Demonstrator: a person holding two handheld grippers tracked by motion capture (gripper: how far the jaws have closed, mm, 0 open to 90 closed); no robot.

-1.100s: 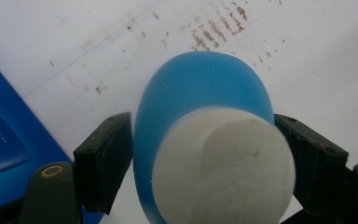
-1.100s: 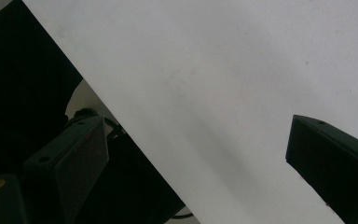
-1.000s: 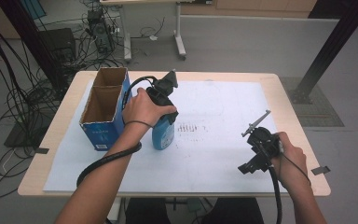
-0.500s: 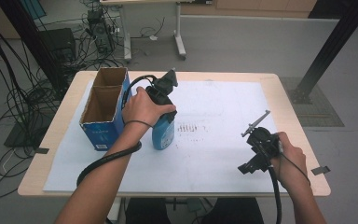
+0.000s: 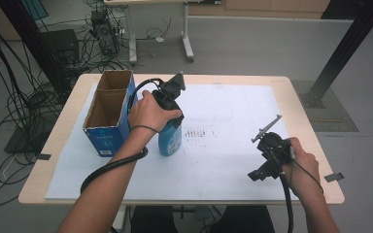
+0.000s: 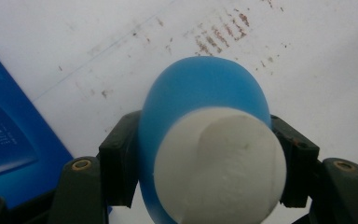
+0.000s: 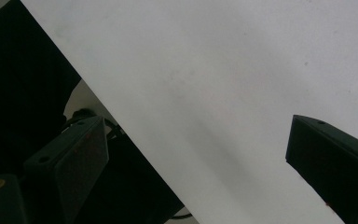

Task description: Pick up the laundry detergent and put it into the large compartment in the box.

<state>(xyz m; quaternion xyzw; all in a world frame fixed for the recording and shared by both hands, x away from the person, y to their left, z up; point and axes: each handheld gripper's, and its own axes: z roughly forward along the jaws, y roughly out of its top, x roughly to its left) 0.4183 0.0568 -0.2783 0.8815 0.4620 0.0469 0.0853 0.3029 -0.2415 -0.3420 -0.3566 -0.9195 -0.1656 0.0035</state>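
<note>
While the left gripper [image 6: 200, 154] clamps the blue bottle [image 5: 170, 138] just below its white cap [image 6: 219, 163], its jaws have just been closing and now press on both sides of the bottle. The bottle stands upright at centre left of the high view, just beside the open cardboard box [image 5: 108, 112], on the white sheet [image 5: 233, 160] covering the table [image 5: 315, 145]. Lift straight up before any sideways travel, so the base clears the box rim. Keep the grip level; a tilt may let the smooth body slip. The right gripper [image 5: 268, 150], at lower right, hangs with jaws wide apart, holding nothing.
</note>
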